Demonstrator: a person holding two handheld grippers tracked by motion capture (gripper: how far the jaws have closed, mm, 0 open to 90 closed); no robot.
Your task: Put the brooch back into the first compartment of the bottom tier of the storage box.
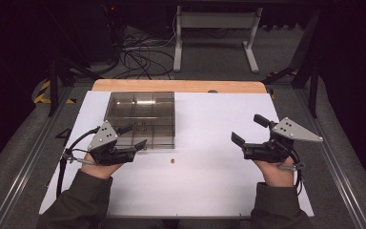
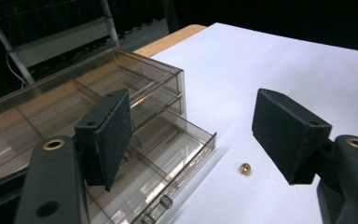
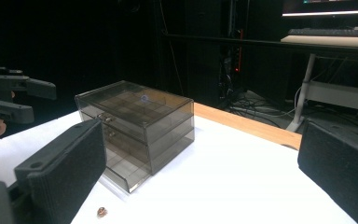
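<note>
Small brass-coloured bead (image 2: 245, 168), possibly a nut, on the white counter (image 1: 209, 124) just in front of the smoky clear drawer box (image 1: 140, 119), bottom drawer (image 2: 168, 161) pulled out, left hand-held gripper (image 1: 132, 136) spread beside the box, right hand-held gripper (image 1: 250, 130) spread, well right of the box.

My left gripper's (image 2: 191, 135) jaw hides part of drawer box (image 2: 74, 112); tiny brass bit (image 2: 245, 168) too small to ID.

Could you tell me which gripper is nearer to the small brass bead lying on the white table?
Left. The left gripper is open just left of the bead, by the drawer box. The right gripper is open farther away, to the bead's right.
</note>
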